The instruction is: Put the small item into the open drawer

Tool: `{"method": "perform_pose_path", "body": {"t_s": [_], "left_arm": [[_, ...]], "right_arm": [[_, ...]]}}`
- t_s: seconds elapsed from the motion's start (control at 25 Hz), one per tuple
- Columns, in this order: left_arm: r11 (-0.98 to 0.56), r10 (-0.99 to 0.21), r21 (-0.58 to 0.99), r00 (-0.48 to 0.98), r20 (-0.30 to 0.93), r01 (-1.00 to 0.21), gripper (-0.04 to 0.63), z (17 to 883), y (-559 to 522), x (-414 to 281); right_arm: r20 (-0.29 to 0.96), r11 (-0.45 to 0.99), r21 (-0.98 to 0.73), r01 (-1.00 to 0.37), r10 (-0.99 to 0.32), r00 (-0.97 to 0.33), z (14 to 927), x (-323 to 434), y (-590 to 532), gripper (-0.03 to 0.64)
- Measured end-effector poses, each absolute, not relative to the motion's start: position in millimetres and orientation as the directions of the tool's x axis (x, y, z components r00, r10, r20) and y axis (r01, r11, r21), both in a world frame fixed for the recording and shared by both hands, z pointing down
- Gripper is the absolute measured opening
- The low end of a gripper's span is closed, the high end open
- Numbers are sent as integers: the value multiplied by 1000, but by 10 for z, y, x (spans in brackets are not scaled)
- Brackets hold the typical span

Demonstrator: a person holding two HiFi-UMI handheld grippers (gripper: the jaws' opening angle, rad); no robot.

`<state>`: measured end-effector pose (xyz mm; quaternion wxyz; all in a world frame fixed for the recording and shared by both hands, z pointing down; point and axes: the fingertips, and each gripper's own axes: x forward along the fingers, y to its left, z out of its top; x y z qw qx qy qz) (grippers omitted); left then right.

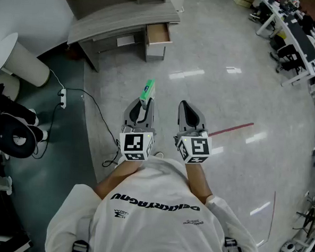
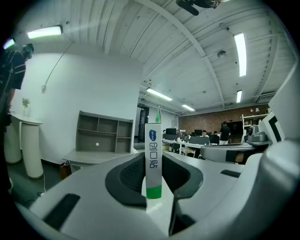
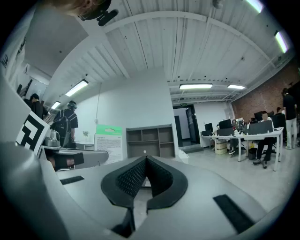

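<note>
Drawer (image 1: 158, 35) open; small item (image 1: 147, 89) in left gripper (image 1: 143, 106).

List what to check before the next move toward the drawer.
1. Item gripped: ok, the white-and-green pack is clamped between the left gripper's pads.
2. Drawer open: ok, the desk drawer is pulled out.
3. Drawer within reach: not ok, the desk stands far ahead of both grippers.
4. Spare hand: ok, the right gripper is shut on nothing.
5. Room inside the drawer: cannot tell, too small to see.
</note>
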<state>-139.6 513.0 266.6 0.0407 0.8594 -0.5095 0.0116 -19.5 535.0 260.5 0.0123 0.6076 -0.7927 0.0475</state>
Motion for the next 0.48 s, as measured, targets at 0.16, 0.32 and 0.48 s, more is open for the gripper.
{"method": "perform_pose_path", "body": {"t_s": [0.16, 0.32, 0.48], "left_arm": [[-479, -873, 54, 482, 70, -876, 98, 2695, 5196, -1375], [-475, -874, 56, 478, 88, -878, 98, 2825, 5235, -1365], [-467, -876, 62, 471, 102, -882, 98, 2893, 5236, -1333]], "right_arm": [[70, 260, -66, -963, -962, -265, 2612, -193, 5395, 28], [51, 280, -51, -959, -958, -283, 2655, -222, 5413, 28], [68, 289, -52, -956, -954, -292, 2718, -187, 5421, 28]]}}
